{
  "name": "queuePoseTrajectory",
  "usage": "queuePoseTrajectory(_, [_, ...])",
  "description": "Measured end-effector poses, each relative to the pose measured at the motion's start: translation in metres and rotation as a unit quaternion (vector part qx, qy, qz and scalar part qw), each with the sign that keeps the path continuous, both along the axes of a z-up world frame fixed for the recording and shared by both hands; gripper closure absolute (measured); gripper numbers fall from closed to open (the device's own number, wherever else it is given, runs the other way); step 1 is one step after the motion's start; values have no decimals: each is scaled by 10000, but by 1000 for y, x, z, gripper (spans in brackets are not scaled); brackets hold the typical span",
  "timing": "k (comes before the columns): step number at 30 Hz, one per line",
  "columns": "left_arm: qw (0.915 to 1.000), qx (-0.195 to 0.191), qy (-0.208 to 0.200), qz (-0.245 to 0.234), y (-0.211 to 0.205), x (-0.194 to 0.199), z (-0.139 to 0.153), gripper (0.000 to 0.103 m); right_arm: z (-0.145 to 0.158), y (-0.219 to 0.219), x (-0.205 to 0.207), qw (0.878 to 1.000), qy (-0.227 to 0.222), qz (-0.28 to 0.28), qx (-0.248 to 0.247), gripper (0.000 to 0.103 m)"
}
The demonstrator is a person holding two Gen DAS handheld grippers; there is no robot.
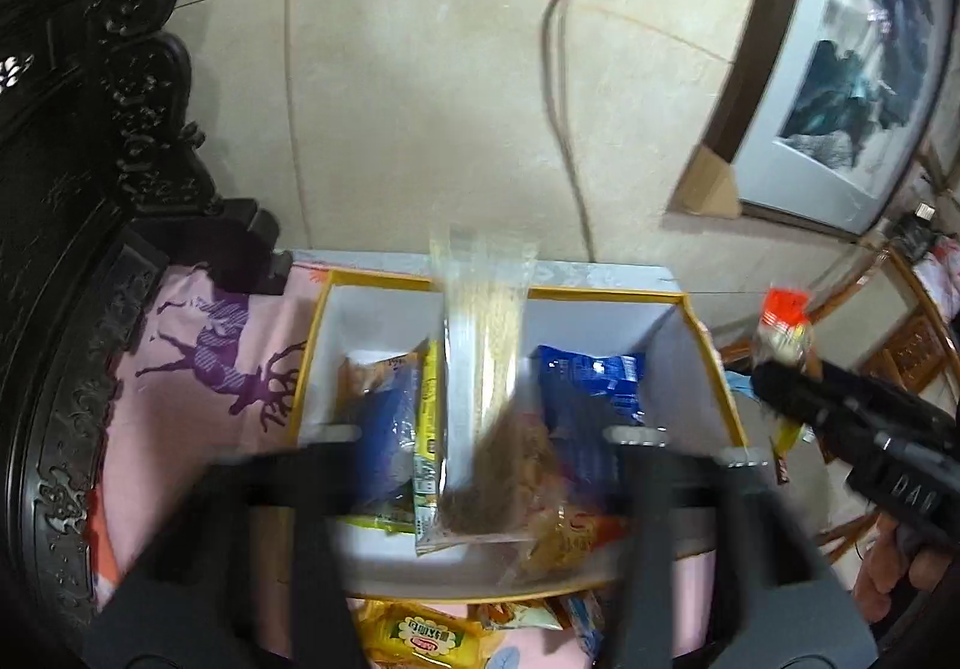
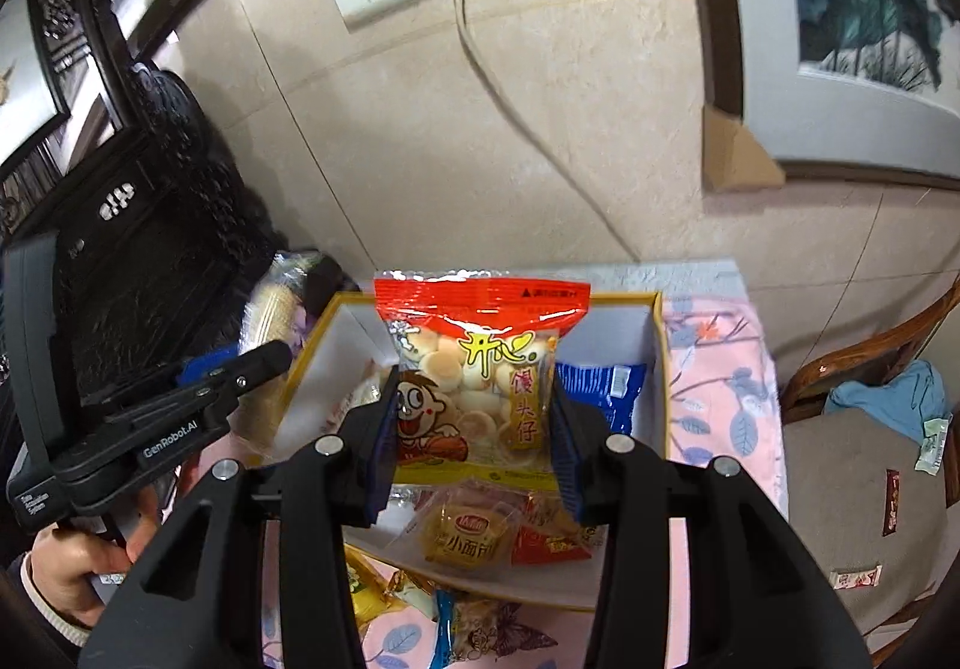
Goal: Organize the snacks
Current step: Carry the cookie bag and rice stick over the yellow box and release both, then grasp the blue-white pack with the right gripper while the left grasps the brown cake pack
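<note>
My right gripper [image 2: 474, 441] is shut on a red and yellow bag of small round biscuits [image 2: 474, 369], which it holds upright above a white box with a yellow rim [image 2: 657, 345]. The left wrist view shows that gripper [image 1: 774, 375] off to the right of the box with the bag [image 1: 786, 321]. My left gripper [image 1: 486, 435] stands wide open over the box [image 1: 312, 345]. A clear bag of pale strip snacks [image 1: 486, 345] is blurred between its fingers, touching neither pad. Inside the box lie a blue pack [image 1: 588, 387], a yellow-green pack [image 1: 429, 411] and a small bread pack [image 2: 468, 537].
The box rests on a pink cloth with purple deer [image 1: 210, 363]. More snack packs [image 1: 420, 639] lie in front of it. Dark carved furniture [image 1: 90, 189] stands on the left, with a tiled wall, socket and cable [image 1: 564, 99] behind. A cushioned wooden chair [image 2: 852, 489] holds several small packets on the right.
</note>
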State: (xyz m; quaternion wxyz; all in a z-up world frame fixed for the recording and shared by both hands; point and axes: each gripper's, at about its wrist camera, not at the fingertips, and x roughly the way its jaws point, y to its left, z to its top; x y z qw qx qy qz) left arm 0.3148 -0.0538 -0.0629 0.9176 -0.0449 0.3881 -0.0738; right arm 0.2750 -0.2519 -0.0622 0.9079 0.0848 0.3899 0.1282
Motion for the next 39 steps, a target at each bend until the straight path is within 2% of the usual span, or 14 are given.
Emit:
queuePoseTrajectory(1, [9998,90,-68,141,0,0,1,14,-1,1,0,10000,-14,-65,-65,46])
queuePoseTrajectory(3, [9996,174,-159,126,-2,-2,3,14,-1,-1,-3,9996,-120,-220,-100,34])
queuePoseTrajectory(15, [9994,272,-171,85,-5,-17,10,14,-3,-4,-20,9996,39,-287,70,33])
queuePoseTrajectory(23, [9991,283,-68,323,17,-61,5,8,-12,-12,-60,9993,202,-308,64,30])
queuePoseTrajectory(30, [9965,189,351,730,63,-120,-30,7,-64,-5,-112,9966,781,123,-243,30])
queuePoseTrajectory(39, [9856,268,1242,1120,104,-195,-98,7,-145,27,-163,9851,1560,562,-459,30])
